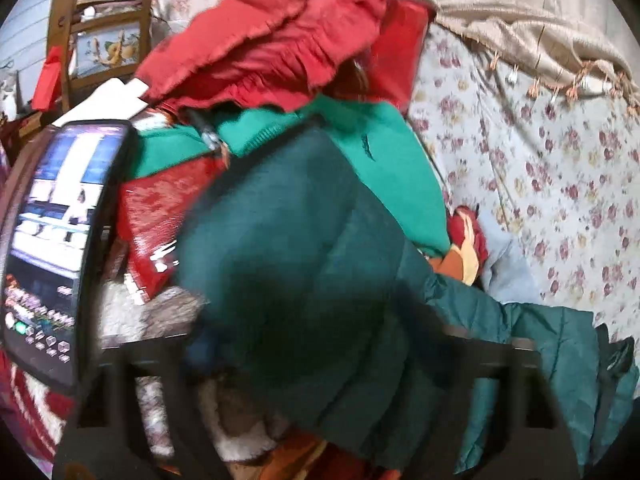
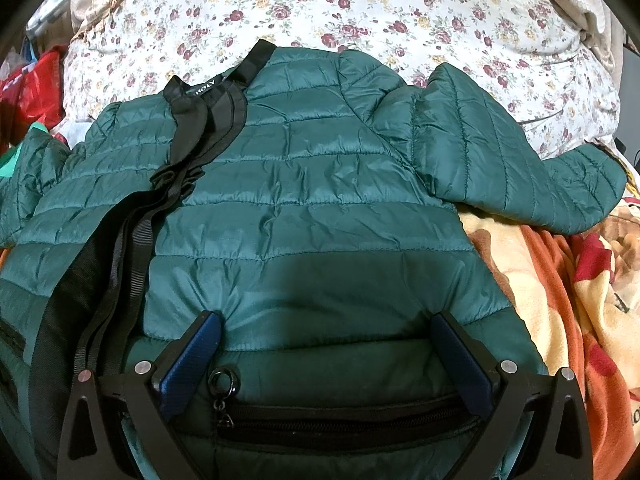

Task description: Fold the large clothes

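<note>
A dark green quilted puffer jacket (image 2: 320,184) lies spread on the floral bedsheet (image 2: 320,4), collar away from me, black zipper trim (image 2: 192,140) running down its left side and one sleeve (image 2: 520,160) out to the right. My right gripper (image 2: 328,328) is open, its blue pads straddling the jacket's lower hem by a zipped pocket (image 2: 344,416). In the blurred left wrist view, part of the same jacket (image 1: 312,260) drapes over my left gripper (image 1: 320,368), hiding its fingertips.
A pile of red (image 1: 280,32) and bright green (image 1: 392,152) clothes lies to the left. A phone screen (image 1: 60,240) shows at the left edge. An orange patterned blanket (image 2: 560,300) lies at right. A beige fringed cloth (image 1: 540,32) lies at the bed's far side.
</note>
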`<action>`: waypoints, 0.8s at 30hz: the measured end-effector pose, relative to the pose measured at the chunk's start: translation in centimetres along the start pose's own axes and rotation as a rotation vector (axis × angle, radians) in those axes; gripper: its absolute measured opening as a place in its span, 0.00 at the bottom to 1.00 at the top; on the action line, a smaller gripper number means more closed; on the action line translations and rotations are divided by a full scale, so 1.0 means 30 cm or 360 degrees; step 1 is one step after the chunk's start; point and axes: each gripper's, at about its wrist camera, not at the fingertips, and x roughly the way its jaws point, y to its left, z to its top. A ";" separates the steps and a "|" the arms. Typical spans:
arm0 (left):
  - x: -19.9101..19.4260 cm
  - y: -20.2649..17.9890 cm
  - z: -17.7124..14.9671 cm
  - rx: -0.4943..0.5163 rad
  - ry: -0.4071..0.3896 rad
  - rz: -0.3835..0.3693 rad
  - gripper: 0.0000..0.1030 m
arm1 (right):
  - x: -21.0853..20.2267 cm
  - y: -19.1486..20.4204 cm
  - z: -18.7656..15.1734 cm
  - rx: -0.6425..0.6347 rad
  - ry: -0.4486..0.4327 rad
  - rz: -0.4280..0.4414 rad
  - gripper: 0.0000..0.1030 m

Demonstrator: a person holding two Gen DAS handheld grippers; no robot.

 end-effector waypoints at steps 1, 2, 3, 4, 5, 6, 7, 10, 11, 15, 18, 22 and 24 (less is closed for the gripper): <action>-0.012 -0.003 -0.003 0.0009 -0.0017 0.0001 0.41 | 0.001 0.001 0.000 -0.0001 0.0000 0.0000 1.00; -0.021 -0.006 -0.006 0.0015 -0.0034 -0.0016 0.32 | 0.000 0.001 0.000 -0.0002 0.0000 -0.0002 1.00; -0.027 -0.012 -0.008 0.0028 -0.0049 -0.0017 0.27 | 0.001 0.001 0.000 0.0000 -0.0001 0.0001 1.00; -0.033 -0.019 -0.014 0.0048 -0.0066 -0.0014 0.24 | 0.001 0.001 0.000 0.0000 -0.0001 0.0001 1.00; -0.039 -0.031 -0.020 0.0075 -0.0080 -0.0024 0.21 | 0.001 0.001 0.000 0.0000 -0.0002 0.0001 1.00; -0.046 -0.036 -0.023 0.0094 -0.0090 -0.0031 0.19 | 0.001 0.002 0.000 0.0000 -0.0002 0.0000 1.00; -0.054 -0.048 -0.028 0.0121 -0.0105 -0.0042 0.18 | 0.001 0.002 0.000 0.0000 -0.0002 0.0000 1.00; -0.064 -0.081 -0.043 0.0225 -0.0128 -0.0081 0.18 | 0.002 0.002 0.000 0.0000 -0.0002 0.0001 1.00; -0.056 -0.082 -0.043 0.0234 -0.0115 -0.0099 0.18 | 0.001 0.001 0.000 0.0000 -0.0003 0.0001 1.00; -0.005 -0.075 -0.035 0.0248 -0.0043 -0.0110 0.23 | 0.002 0.002 0.000 0.0000 -0.0004 0.0001 1.00; 0.028 -0.064 -0.024 0.0242 -0.0006 -0.0111 0.58 | 0.002 0.002 0.000 0.0000 -0.0005 0.0001 1.00; 0.056 -0.059 -0.019 0.0270 0.0016 -0.0083 0.61 | 0.002 0.002 -0.001 0.0000 -0.0006 0.0000 1.00; 0.057 -0.059 -0.019 0.0280 0.0013 -0.0060 0.45 | 0.002 0.002 -0.001 -0.0001 -0.0006 0.0000 1.00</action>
